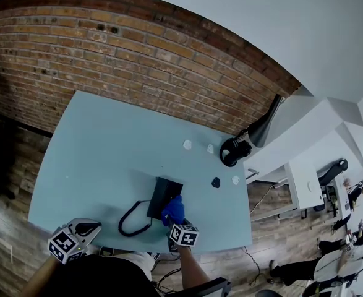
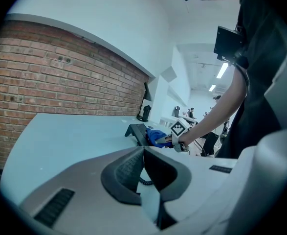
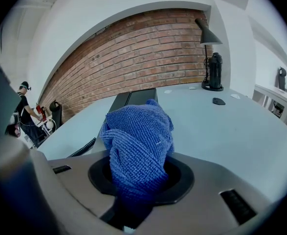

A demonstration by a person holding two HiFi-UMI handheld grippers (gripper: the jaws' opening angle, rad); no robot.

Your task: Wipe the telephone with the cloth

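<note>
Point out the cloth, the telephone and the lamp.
cloth [image 3: 138,141], right gripper view, middle of its folds
telephone [image 1: 161,193], head view, bare top of its body
lamp [image 3: 206,35], right gripper view, its shade

The telephone [image 1: 162,193] sat on the table [image 1: 107,153] near my edge, with its cord [image 1: 132,218] looping off to its left. My right gripper [image 1: 174,223] held the cloth [image 1: 174,210] at the telephone's near right corner. My left gripper [image 1: 89,229] hung over the table's near left corner, apart from the telephone. A lamp [image 1: 264,125] stood at the far right corner, before the wall [image 1: 107,60].
</note>
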